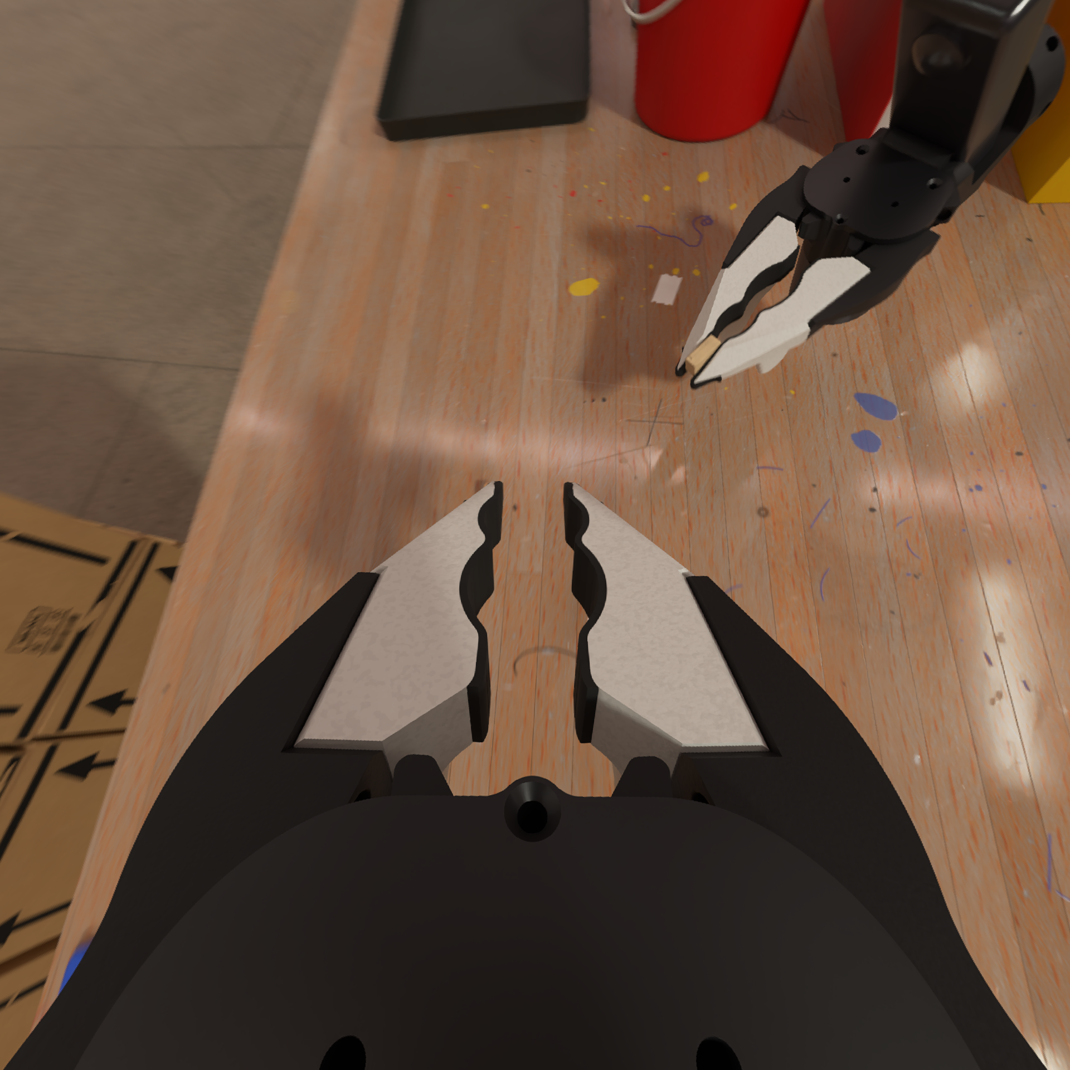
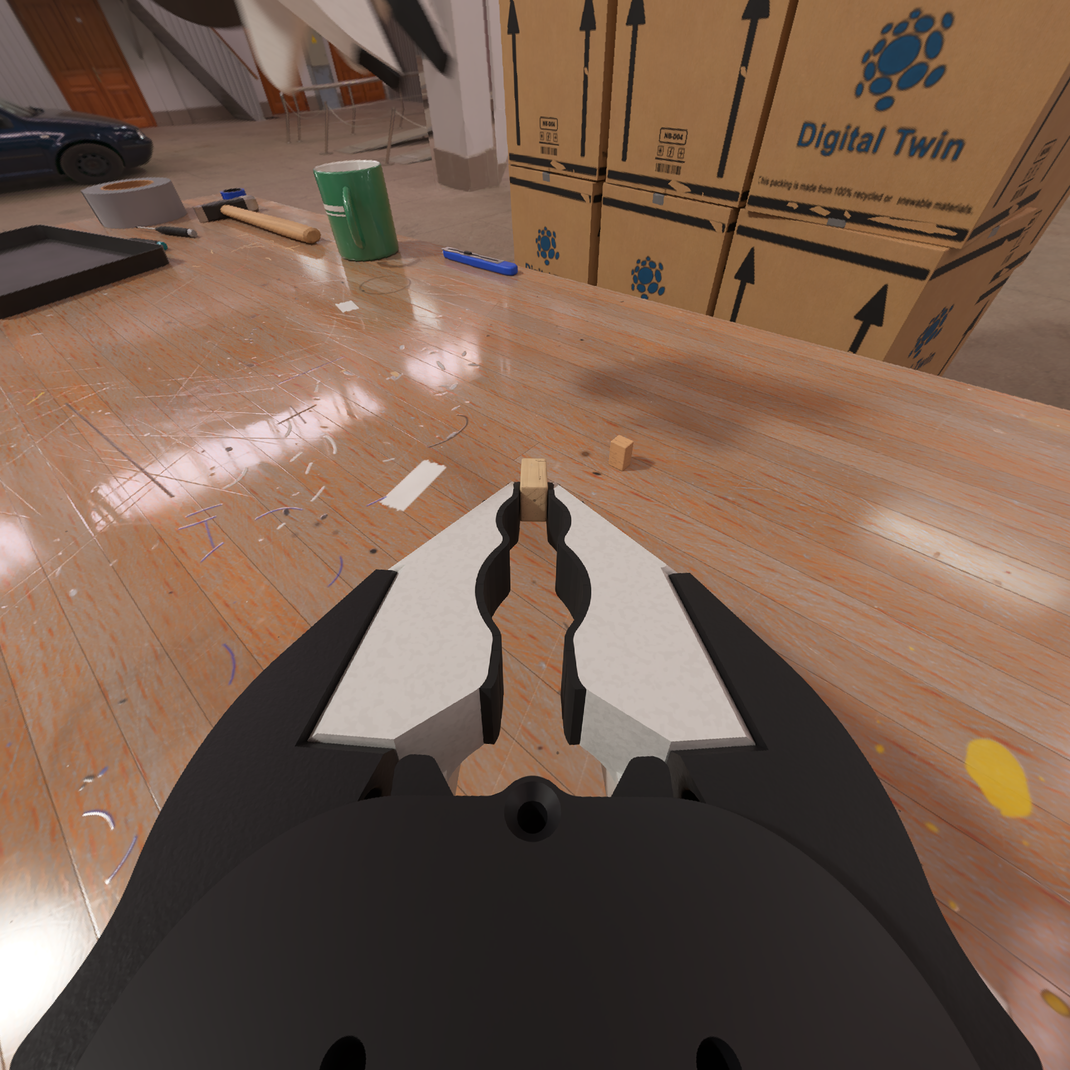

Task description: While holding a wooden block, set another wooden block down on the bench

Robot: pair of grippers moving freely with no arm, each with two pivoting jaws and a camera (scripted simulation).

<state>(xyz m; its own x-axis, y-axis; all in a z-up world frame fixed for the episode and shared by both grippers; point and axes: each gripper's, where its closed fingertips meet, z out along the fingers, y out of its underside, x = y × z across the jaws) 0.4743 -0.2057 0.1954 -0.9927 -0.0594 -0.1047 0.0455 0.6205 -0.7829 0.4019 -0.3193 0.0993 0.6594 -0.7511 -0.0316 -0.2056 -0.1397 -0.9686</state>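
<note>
A scuffed, paint-flecked wooden bench (image 2: 752, 521) fills both views. The right gripper (image 2: 532, 492) pinches 1 small wooden block (image 2: 533, 492) between its fingertips, held low over the bench. A second wooden block (image 2: 620, 451) stands on the bench just beyond and to the right, apart from the gripper. The left gripper (image 1: 532, 492) hangs above bare bench, fingers parted and holding nothing.
</note>
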